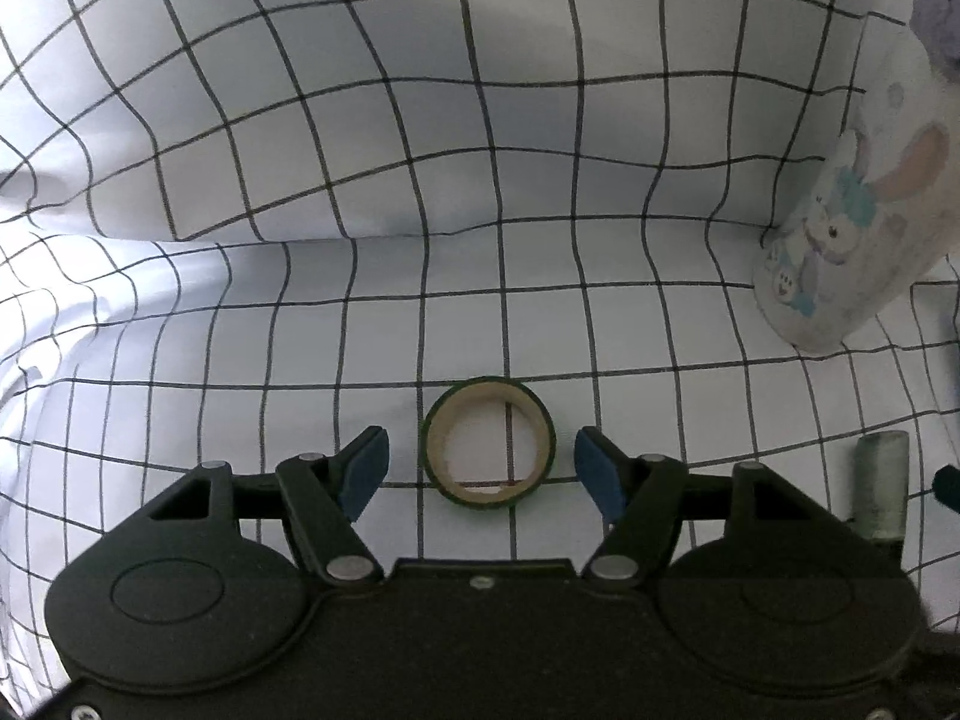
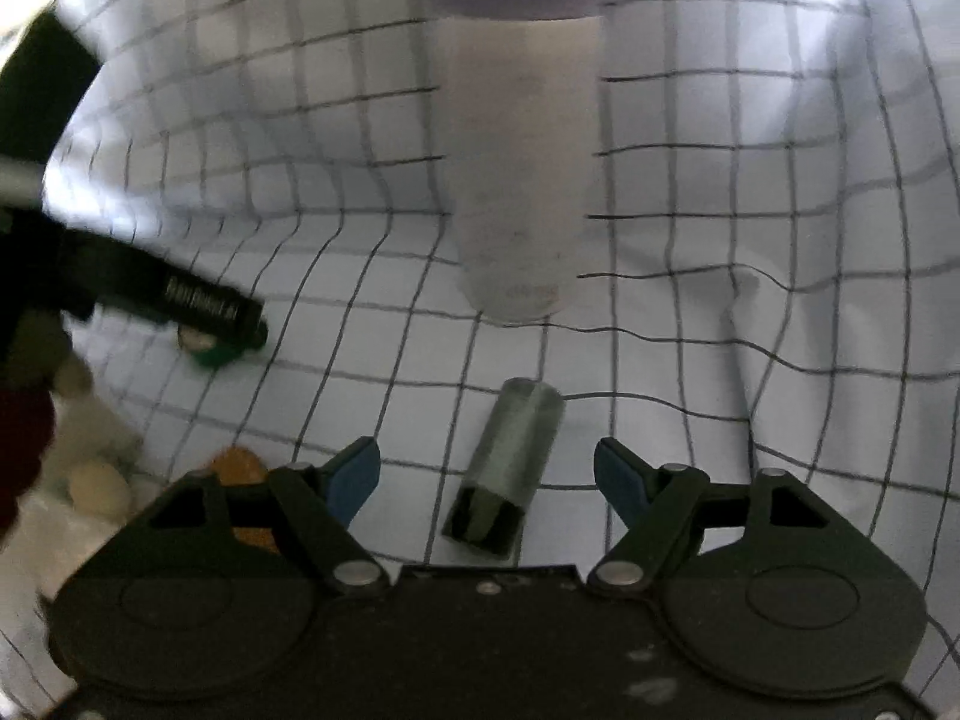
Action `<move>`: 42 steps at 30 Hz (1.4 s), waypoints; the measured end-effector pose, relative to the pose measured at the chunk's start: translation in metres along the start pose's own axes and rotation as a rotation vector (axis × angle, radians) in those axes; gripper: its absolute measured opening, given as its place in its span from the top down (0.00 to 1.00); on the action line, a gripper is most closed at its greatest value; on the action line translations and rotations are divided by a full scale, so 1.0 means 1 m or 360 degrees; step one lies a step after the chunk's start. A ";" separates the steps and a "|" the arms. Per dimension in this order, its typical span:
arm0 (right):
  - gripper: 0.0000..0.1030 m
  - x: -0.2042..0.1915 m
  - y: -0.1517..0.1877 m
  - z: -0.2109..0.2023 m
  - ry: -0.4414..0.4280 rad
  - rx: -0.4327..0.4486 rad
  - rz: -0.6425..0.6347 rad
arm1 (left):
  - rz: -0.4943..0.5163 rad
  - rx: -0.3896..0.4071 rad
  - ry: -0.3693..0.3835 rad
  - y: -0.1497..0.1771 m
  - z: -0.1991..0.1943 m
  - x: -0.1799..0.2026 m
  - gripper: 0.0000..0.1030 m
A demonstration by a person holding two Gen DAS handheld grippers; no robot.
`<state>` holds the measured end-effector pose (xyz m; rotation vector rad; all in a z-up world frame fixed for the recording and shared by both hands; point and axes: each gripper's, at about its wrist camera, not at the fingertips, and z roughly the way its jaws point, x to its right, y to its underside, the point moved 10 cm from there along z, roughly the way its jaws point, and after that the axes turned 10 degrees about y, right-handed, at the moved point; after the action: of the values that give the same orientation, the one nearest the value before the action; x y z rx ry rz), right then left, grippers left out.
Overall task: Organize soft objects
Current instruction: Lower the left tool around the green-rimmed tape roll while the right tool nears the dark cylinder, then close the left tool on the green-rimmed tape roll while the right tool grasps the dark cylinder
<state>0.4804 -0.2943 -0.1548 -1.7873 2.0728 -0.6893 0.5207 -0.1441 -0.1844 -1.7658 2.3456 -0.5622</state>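
Basically left gripper (image 1: 482, 471) open, tape roll (image 1: 489, 443) between pads, untouched: light, stiff ring; pinch across rim. Right gripper (image 2: 487, 477) open over grey tube (image 2: 507, 462), looks rigid; grab mid-body.

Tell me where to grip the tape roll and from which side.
Grip the tape roll across its outer rim, coming straight down from above. It lies flat on the grid cloth with its hole facing up, and it sits centred between the open pads of the left gripper, so closing on opposite sides of the ring should likely hold it.
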 end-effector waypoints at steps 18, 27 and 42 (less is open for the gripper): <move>0.23 0.003 0.028 -0.005 0.0220 0.0016 -0.0286 | -0.0032 -0.0028 0.0021 0.005 0.007 -0.010 0.34; 0.34 0.011 0.033 -0.026 0.0147 0.0033 -0.0199 | 0.0012 -0.0043 -0.0013 0.005 0.014 -0.018 0.19; 0.39 -0.003 0.021 -0.007 0.0253 0.0040 -0.0230 | -0.0008 -0.0074 0.0035 0.004 0.019 -0.027 0.19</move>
<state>0.4598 -0.2886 -0.1606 -1.9397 2.0364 -0.9207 0.5311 -0.1215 -0.2062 -1.7947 2.3882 -0.5346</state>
